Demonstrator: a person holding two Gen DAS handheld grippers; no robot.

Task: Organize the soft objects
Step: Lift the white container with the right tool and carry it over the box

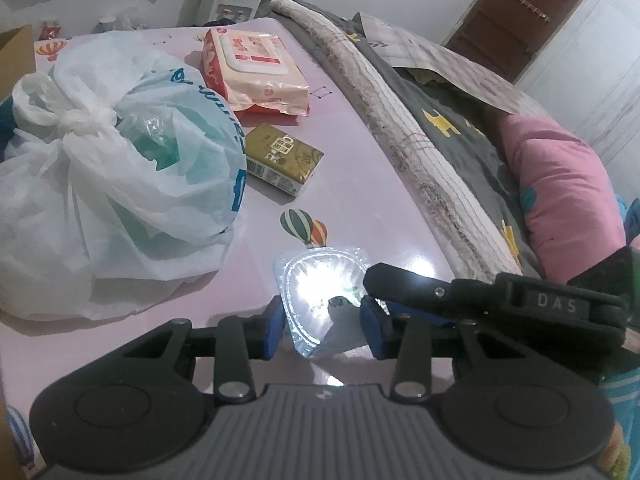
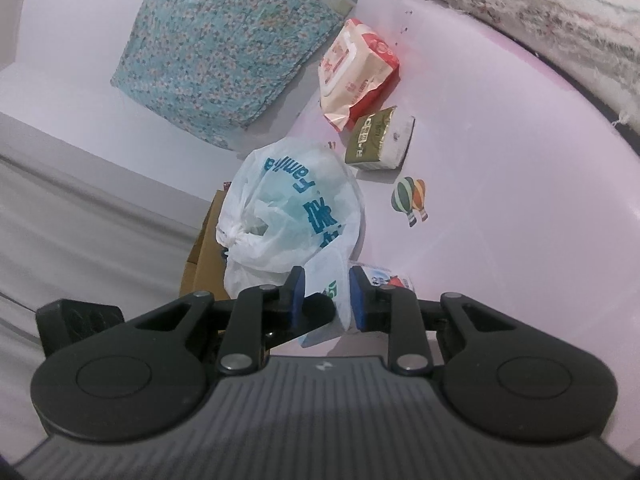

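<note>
Both grippers, left gripper (image 1: 322, 322) and right gripper (image 2: 326, 300), pinch one small packet (image 1: 320, 300); bag (image 1: 120, 184), wipes (image 1: 252, 68), box (image 1: 282, 158) unsorted on counter (image 1: 360, 208).

In the left wrist view, the tied bag (image 1: 116, 176) fills the left. The wipes pack (image 1: 254, 74) lies upper centre, the small box (image 1: 282, 158) below it. The bedding (image 1: 460, 140) runs along the right.

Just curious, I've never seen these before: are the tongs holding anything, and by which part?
Both hold one shiny tissue pack. The left tongs grip its near end by the two sides; the right tongs pinch the same pack from the side.
</note>
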